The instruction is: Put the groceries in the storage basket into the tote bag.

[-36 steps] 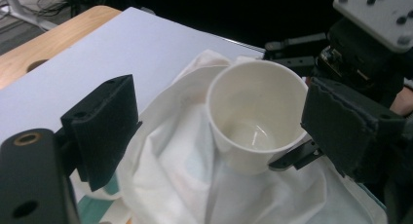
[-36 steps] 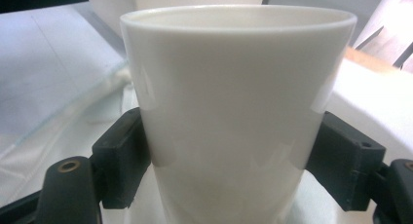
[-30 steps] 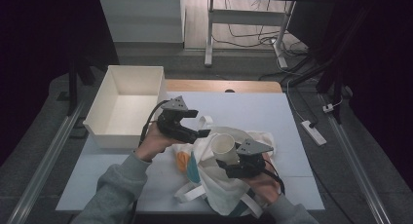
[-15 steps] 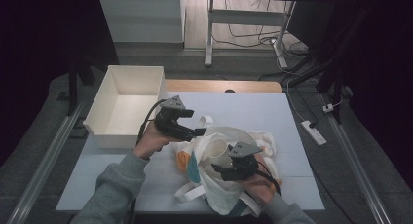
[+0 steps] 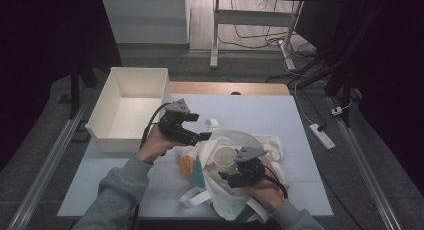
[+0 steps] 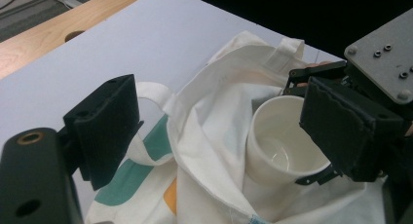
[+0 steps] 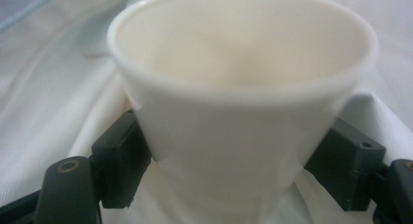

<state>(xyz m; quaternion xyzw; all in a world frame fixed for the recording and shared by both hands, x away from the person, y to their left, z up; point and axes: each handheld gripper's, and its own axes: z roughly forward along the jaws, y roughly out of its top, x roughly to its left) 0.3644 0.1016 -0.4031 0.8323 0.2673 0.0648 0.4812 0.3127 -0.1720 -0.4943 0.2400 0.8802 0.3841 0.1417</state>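
Note:
A white paper cup [image 5: 224, 157] sits in the mouth of a white tote bag [image 5: 220, 200] with teal and orange print, near the table's front edge. My right gripper [image 5: 227, 170] is shut on the cup [image 7: 238, 87], one jaw on each side of its wall, with bag cloth [image 7: 48, 87] all around. My left gripper [image 5: 204, 137] hovers at the bag's far left rim by a handle. In the left gripper view its jaws [image 6: 219, 107] stand wide apart, open, with the bag's edge [image 6: 214, 136] and the cup [image 6: 277, 136] beyond them.
An empty white bin [image 5: 125, 142] stands at the table's back left, close to my left hand. The pale table [image 5: 250, 110] has a wooden strip [image 5: 230, 87] along its far edge. A power strip [image 5: 320, 136] lies on the floor to the right.
My right gripper has carried the cup a little left and toward the person, lower into the bag's mouth. The left gripper has stayed about where it was.

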